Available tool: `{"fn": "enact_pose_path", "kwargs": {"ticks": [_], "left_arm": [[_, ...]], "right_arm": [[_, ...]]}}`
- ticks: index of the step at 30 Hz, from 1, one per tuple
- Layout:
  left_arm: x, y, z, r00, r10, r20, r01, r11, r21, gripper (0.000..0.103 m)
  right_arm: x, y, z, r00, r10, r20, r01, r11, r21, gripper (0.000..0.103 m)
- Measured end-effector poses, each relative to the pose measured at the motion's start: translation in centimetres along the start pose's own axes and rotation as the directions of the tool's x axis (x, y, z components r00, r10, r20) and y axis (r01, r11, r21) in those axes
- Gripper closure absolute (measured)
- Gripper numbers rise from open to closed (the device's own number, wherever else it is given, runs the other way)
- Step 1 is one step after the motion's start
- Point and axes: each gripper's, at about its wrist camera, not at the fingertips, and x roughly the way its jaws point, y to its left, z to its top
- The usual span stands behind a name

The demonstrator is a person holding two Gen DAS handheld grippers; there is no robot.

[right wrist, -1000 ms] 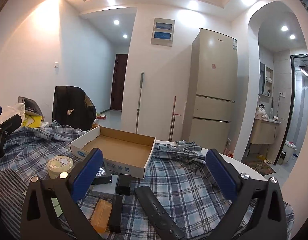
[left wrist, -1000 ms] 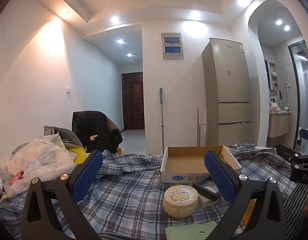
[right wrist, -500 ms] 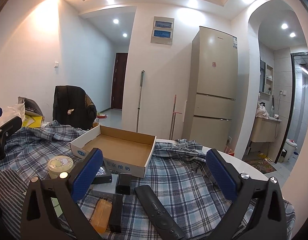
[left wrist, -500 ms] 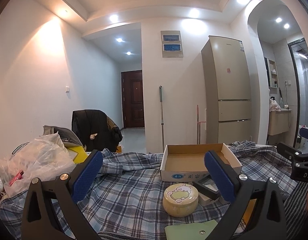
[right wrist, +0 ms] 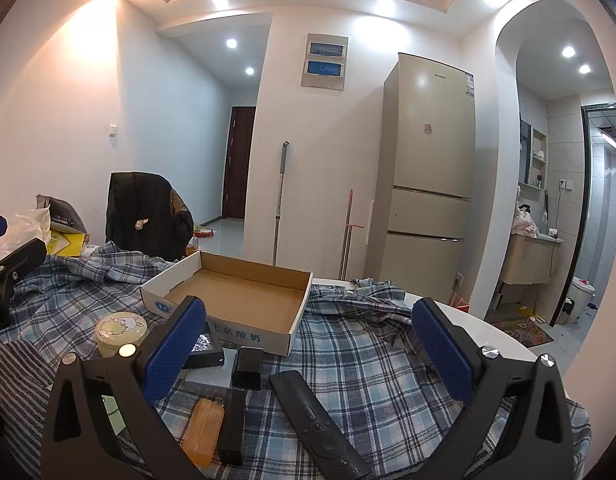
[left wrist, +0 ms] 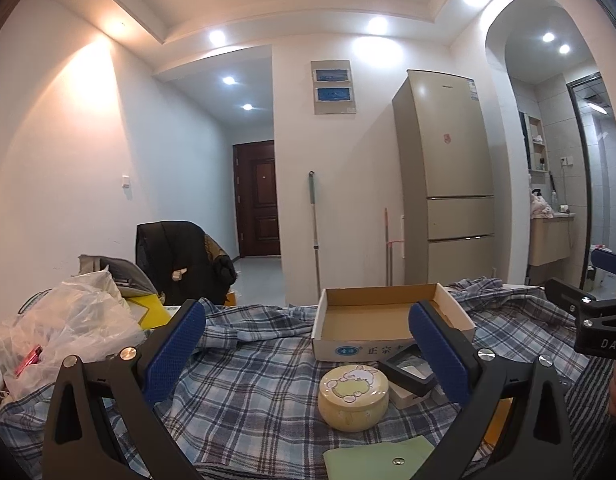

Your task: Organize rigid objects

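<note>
An open cardboard box (left wrist: 387,320) (right wrist: 236,300) lies on the plaid cloth, empty. In front of it sit a round yellow tin with a rabbit lid (left wrist: 352,396) (right wrist: 120,332), a black framed case (left wrist: 407,372), a small black box (right wrist: 248,366), a black remote (right wrist: 315,424), an orange case (right wrist: 204,432) and a green pouch (left wrist: 383,460). My left gripper (left wrist: 308,348) is open and empty, held above the cloth behind the tin. My right gripper (right wrist: 308,348) is open and empty above the remote.
A plastic bag heap (left wrist: 68,328) lies at the table's left. A chair with a dark jacket (left wrist: 180,264) stands behind the table. The round table's white edge (right wrist: 487,328) shows at the right. A fridge (right wrist: 427,180) stands against the back wall.
Both views have tilted up very slightly, so the table objects sit a little lower in frame. Both grippers stay open and empty.
</note>
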Motion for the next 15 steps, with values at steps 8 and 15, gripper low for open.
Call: {"fn": "enact_pose_path", "kwargs": {"ticks": [8, 15], "left_arm": [[-0.49, -0.70, -0.03, 1.000, -0.007, 0.019, 0.007, 1.000, 0.030, 0.000], [-0.29, -0.20, -0.04, 1.000, -0.005, 0.006, 0.005, 1.000, 0.001, 0.000]], "right_arm": [[0.06, 0.11, -0.01, 1.000, 0.004, 0.005, -0.004, 1.000, 0.003, 0.000], [0.05, 0.13, -0.05, 1.000, 0.004, 0.007, -0.004, 1.000, 0.004, 0.000]]}}
